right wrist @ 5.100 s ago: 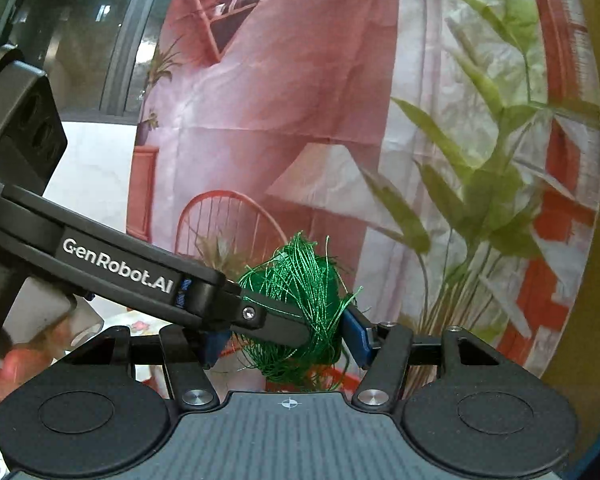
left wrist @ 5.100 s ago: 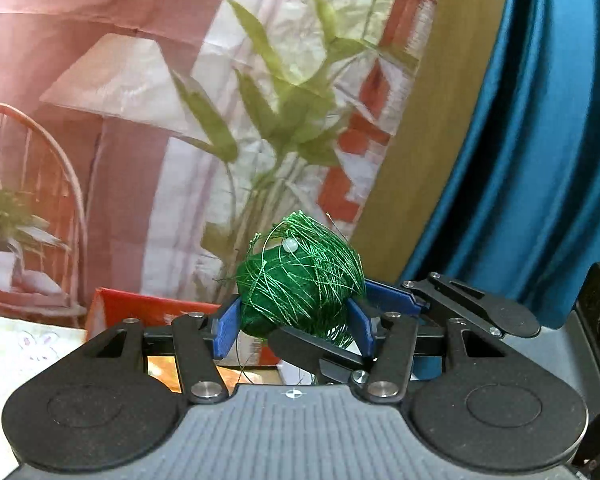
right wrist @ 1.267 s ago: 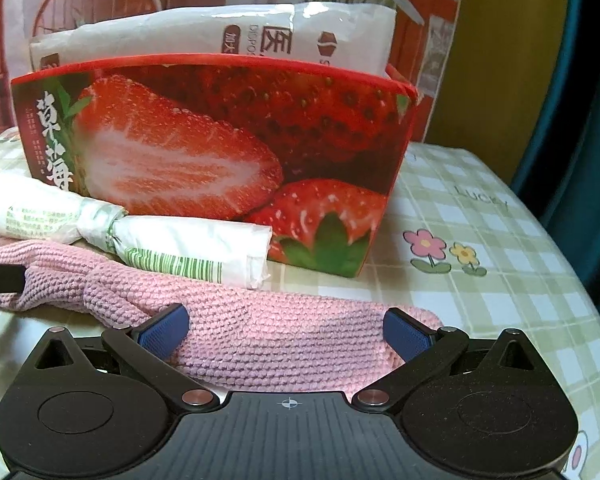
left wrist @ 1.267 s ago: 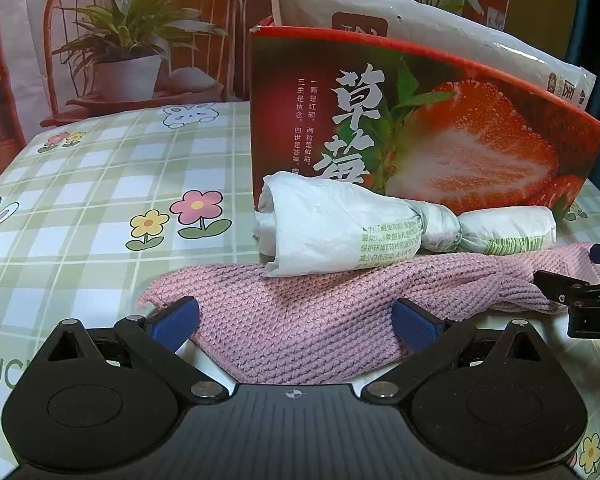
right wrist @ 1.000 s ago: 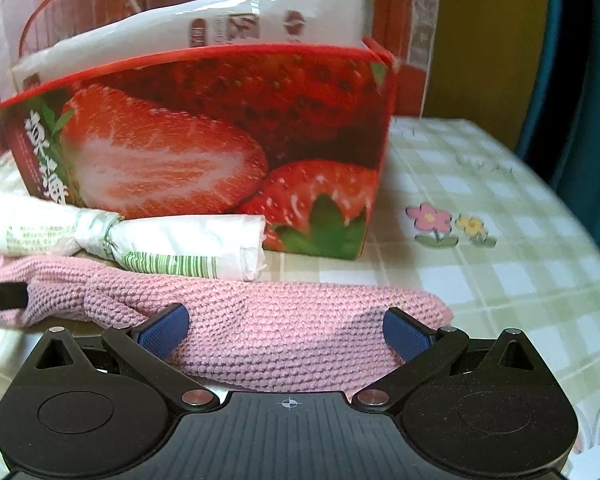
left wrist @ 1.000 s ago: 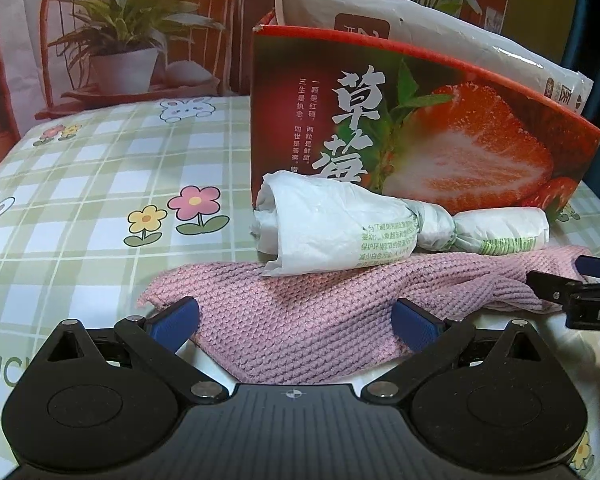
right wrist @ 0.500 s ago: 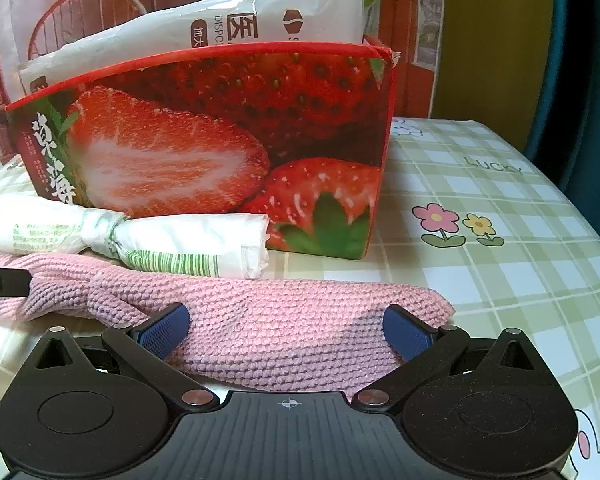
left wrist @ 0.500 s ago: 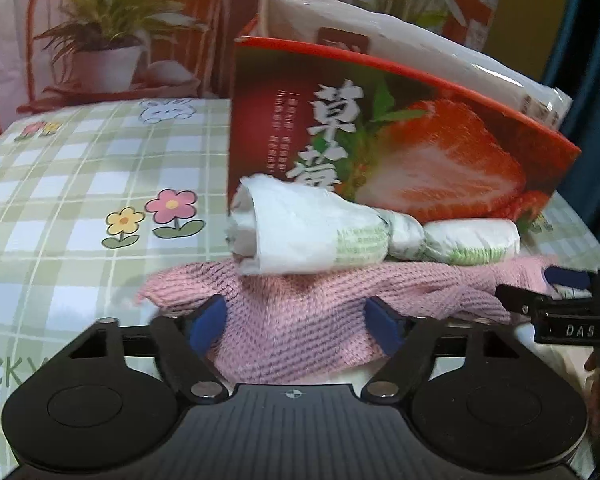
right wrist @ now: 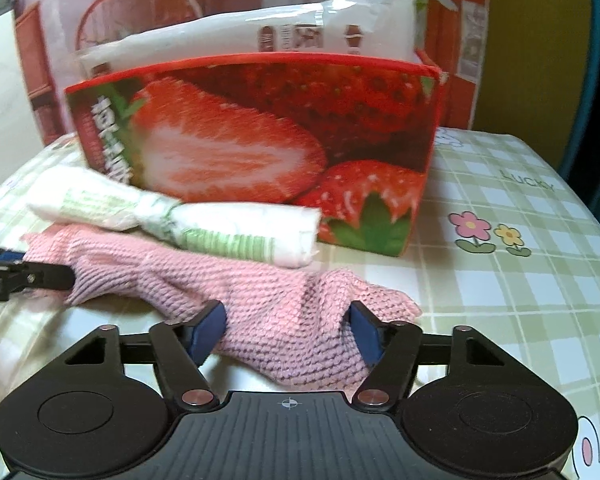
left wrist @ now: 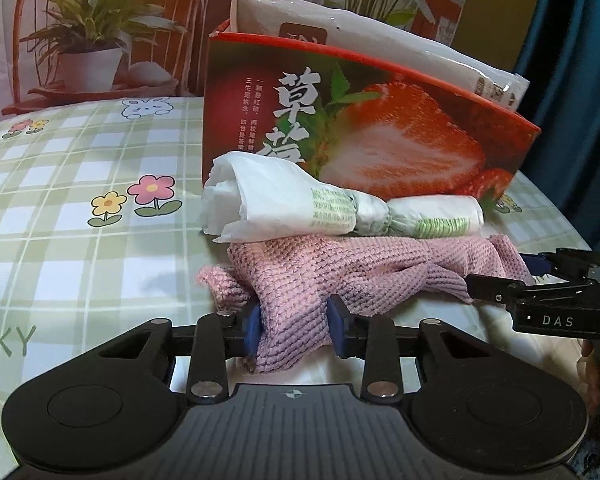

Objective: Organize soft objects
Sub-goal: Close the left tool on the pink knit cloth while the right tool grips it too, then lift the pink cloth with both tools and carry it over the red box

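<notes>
A pink knitted cloth (left wrist: 360, 268) (right wrist: 220, 280) lies on the table in front of a red strawberry box (left wrist: 380, 136) (right wrist: 260, 136). On its far edge rests a rolled white plastic bag (left wrist: 292, 204) (right wrist: 220, 232). My left gripper (left wrist: 296, 326) is closing on the cloth's left end, which bunches up between the blue pads. My right gripper (right wrist: 287, 332) is closing on the right end, and the cloth humps between its pads too. Each gripper's fingers also show at the edge of the other view, touching the cloth.
A white packet (left wrist: 360, 40) (right wrist: 280, 36) stands inside the box. The table wears a green checked cover with flowers (left wrist: 60, 200) (right wrist: 520, 280). A printed backdrop with a potted plant (left wrist: 88, 64) hangs behind, and a teal curtain (left wrist: 572, 60) is at the right.
Both grippers' jaws have come in from wide apart onto the pink cloth, the left further than the right. The cloth has gathered into folds between the pads. The hands barely moved.
</notes>
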Motion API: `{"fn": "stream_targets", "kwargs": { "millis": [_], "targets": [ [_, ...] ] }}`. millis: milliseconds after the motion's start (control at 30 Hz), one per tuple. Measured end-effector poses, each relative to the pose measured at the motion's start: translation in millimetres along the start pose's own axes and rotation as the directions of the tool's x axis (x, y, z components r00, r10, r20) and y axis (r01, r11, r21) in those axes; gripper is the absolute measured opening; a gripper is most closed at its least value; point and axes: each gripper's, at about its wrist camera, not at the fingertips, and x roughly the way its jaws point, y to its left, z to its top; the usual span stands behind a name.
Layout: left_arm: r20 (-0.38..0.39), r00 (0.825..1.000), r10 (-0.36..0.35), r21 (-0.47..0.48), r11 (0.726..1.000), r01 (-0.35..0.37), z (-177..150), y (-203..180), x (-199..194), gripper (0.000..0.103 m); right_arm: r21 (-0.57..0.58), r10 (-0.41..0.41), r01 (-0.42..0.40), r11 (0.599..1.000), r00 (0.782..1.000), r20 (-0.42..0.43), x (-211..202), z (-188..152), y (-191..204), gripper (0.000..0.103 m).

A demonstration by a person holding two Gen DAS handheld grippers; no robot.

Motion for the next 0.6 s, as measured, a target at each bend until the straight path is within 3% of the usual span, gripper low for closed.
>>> {"fn": "stream_targets", "kwargs": {
  "millis": [233,600],
  "targets": [
    [0.011,0.999,-0.031,-0.024,0.999,0.031,-12.3,1.1,-11.2,0.035,-0.023,0.035,-0.035,0.999,0.999,-0.004,-6.3,-3.1,7.1,0.040],
    [0.034,0.997,-0.068,-0.088,0.994,0.071,-25.3,8.1,-18.9,0.026,0.060,0.097,-0.097,0.993,0.995,0.008,-11.6,-6.7,-4.2,0.031]
  ]
}}
